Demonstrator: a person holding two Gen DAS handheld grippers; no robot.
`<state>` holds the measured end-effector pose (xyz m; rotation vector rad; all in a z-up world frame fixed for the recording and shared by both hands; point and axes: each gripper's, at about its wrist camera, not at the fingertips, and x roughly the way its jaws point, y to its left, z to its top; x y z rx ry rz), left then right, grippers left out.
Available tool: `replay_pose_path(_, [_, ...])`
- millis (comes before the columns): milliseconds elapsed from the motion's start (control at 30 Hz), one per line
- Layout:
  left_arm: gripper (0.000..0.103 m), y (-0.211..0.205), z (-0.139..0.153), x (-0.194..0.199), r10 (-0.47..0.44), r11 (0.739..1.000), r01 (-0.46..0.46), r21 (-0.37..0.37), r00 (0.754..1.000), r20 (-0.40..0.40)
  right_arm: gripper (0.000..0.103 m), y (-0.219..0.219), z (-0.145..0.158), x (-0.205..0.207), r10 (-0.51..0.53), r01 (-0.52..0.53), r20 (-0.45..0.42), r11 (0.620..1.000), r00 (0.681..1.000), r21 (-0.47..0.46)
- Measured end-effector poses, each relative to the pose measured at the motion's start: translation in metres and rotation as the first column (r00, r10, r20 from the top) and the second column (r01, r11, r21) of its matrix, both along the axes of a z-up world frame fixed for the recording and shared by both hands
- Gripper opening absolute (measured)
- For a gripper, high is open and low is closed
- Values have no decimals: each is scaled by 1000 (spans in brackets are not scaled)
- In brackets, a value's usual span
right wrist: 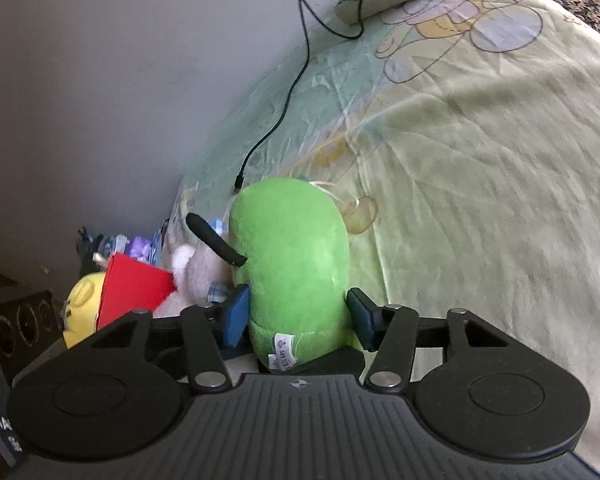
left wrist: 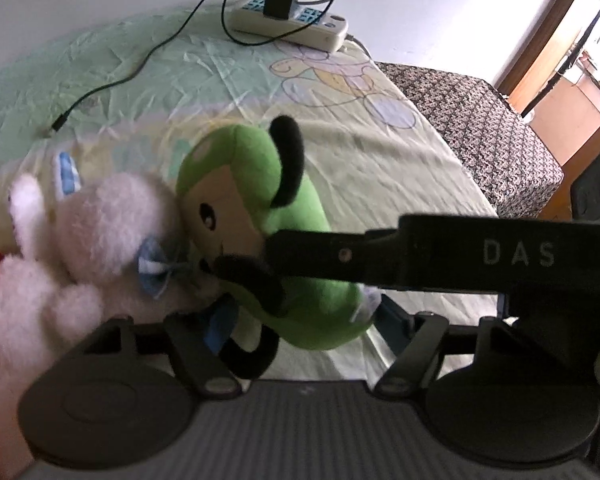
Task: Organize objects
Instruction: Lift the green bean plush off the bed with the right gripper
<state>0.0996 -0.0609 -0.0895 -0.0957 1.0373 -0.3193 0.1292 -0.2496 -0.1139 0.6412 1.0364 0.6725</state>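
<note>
Your right tool [right wrist: 298, 314] has the green plush toy [right wrist: 296, 256] between its two blue pads; the left pad touches it, the right pad sits just beside it, so the tool is not clamped. The toy lies on the bed [right wrist: 480, 168], its white tag [right wrist: 283, 350] too blurry to read. Your left tool [left wrist: 296, 322] sits close under the toy; you cannot tell if it grips. That view shows "DAS" [left wrist: 518, 253] on the right tool's side and a white bunny [left wrist: 80, 240] touching the toy's face.
</note>
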Motion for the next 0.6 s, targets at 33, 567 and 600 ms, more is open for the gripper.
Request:
replay_pose_path(33, [73,0,1,-1,-3,1000,3,1,1000,-1,54,-1,1,-2,8,-8,-1,1000,1000,-3])
replay_pose_path(567, [71,-18,12,-80,-189,982,189,-1,979,-71,54,-24,14,-81,109,-110,-87,994,990,-12])
replay_pose_path(600, [71,-17,12,-87,-196,980,197,1,977,-77,54,-22,13,-87,122,-124,-92,992,988,-13])
